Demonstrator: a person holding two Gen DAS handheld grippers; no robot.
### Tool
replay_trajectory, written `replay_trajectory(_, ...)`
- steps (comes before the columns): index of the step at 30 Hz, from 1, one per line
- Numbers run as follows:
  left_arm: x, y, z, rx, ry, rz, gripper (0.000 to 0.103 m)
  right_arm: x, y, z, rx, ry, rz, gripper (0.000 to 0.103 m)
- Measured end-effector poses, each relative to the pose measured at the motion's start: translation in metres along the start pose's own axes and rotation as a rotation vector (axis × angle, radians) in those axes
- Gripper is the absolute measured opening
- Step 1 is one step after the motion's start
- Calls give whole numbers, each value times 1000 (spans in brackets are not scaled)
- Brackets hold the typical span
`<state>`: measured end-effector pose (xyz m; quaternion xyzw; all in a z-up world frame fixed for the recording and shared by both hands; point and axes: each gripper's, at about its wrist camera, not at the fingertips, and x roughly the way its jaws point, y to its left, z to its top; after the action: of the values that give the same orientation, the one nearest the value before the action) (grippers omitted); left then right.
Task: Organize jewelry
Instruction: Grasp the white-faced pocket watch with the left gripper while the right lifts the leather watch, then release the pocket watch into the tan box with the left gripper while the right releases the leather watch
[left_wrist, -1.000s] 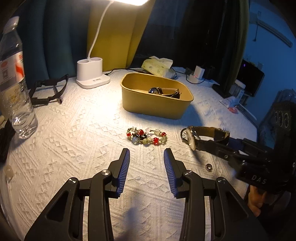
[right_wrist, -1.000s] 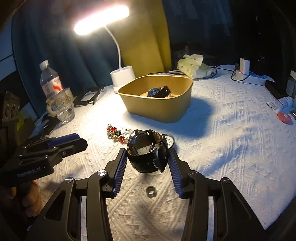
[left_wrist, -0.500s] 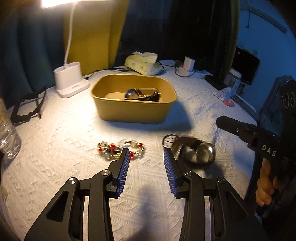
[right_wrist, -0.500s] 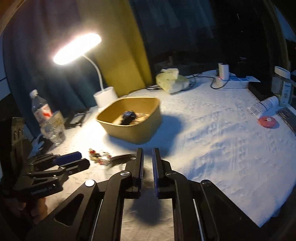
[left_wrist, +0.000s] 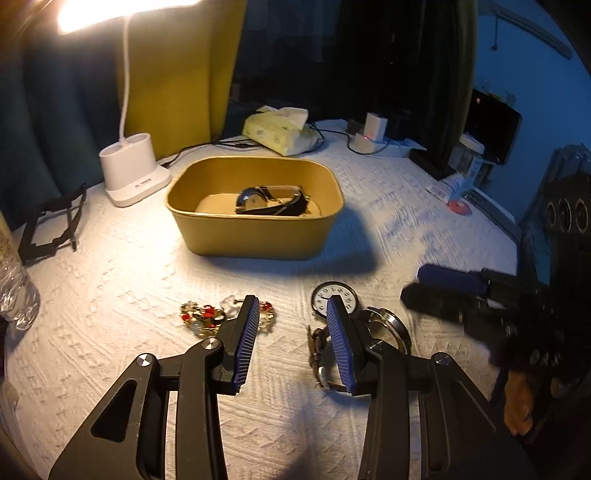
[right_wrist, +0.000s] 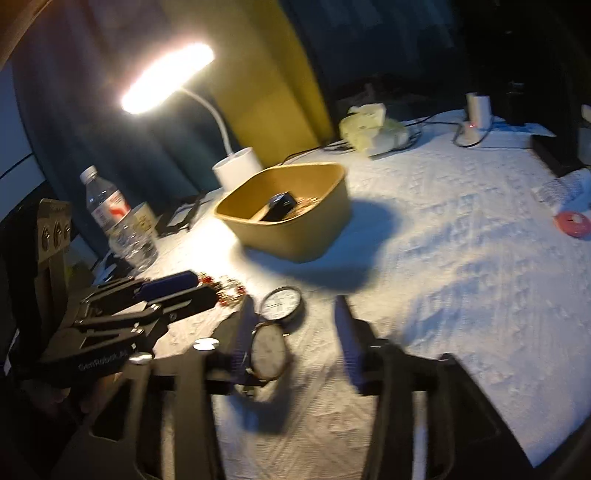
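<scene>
Since half a second ago, the right hand-held gripper (right_wrist: 291, 332) is spreading open again, empty. The wristwatch (right_wrist: 269, 352) is lying on the bench (right_wrist: 461, 295), just near-left of the pocket watch (right_wrist: 282, 304), touching the gripper's left finger. The left hand-held gripper (left_wrist: 291, 332) is hovering spread, equally near.

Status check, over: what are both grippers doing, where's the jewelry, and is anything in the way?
Left gripper open, empty. Right gripper open, empty, over wristwatch on cloth. Beaded bracelet and pocket watch outside yellow bin; path clear.
</scene>
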<state>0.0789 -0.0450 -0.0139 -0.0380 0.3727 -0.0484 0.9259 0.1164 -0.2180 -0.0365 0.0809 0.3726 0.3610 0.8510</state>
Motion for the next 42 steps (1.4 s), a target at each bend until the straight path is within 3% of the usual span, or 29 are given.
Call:
replay_trajectory(9,-3,15,-3,-27,0,15,40,29,8,-16,-35,115,-60,49)
replay_trajectory(13,0,15,-3,-26,6,10,40,31,2,-19,-14,134,-51,14)
replay_trajectory(17,2,8,0,-10,5,0,40,23,-6,-18,-10,110,-82,10)
replay_trajectory(30,41,-30,8,59,79,-54,40,-3,-51,-9,109,36,-141,10)
replay_trajectory(42,72,-38,10,85,139,-16,45,-6,-73,-5,140,14,-125,10)
